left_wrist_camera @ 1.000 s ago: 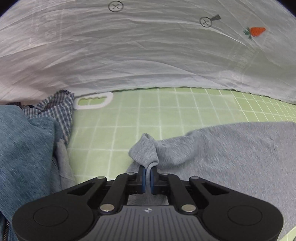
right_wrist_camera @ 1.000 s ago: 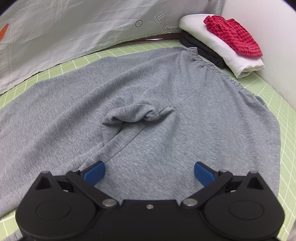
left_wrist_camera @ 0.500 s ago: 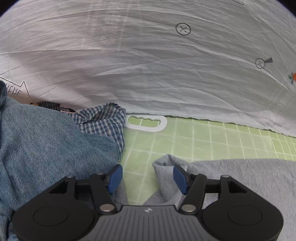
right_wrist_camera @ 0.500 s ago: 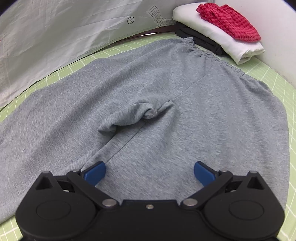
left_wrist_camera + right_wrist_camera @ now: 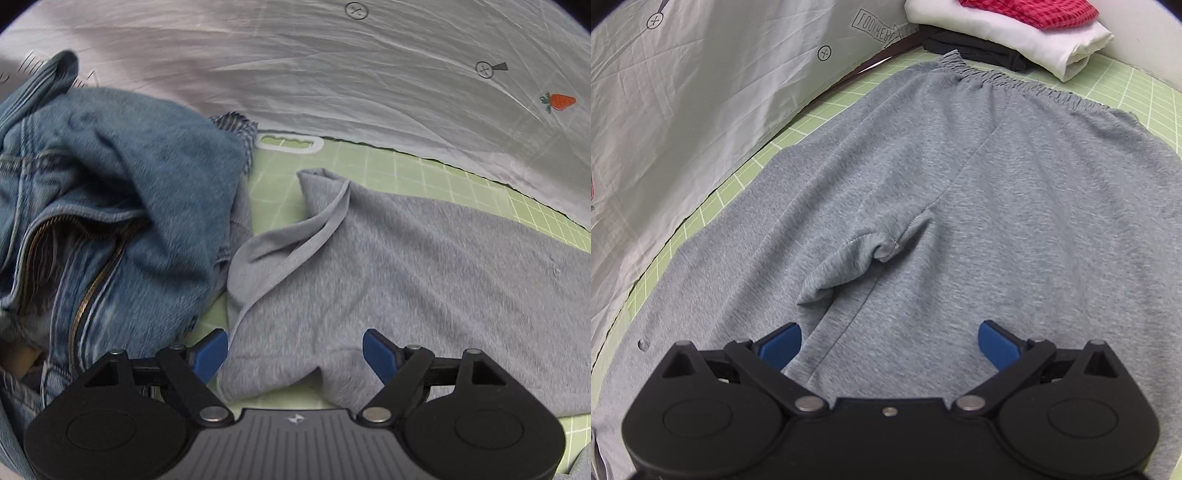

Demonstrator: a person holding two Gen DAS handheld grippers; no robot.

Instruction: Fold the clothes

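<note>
Grey sweatpants [image 5: 960,206] lie spread on the green grid mat [image 5: 746,166], waistband at the far end. A bunched fold sits at the crotch [image 5: 882,251]. My right gripper [image 5: 888,347] is open and empty just above the fabric near the crotch seam. In the left wrist view the leg end [image 5: 369,258] of the grey sweatpants lies with its hem folded over. My left gripper [image 5: 295,352] is open and empty above that leg end.
Crumpled blue jeans [image 5: 110,206] with an open zip lie left of the leg end, over a checked shirt [image 5: 240,127]. A white sheet [image 5: 332,74] hangs along the mat's far edge. Folded white, red and black clothes [image 5: 1015,29] are stacked beyond the waistband.
My left gripper let go of the grey leg hem, opened wide and drew back; the hem now lies on the mat. My right gripper stayed open and moved closer over the sweatpants.
</note>
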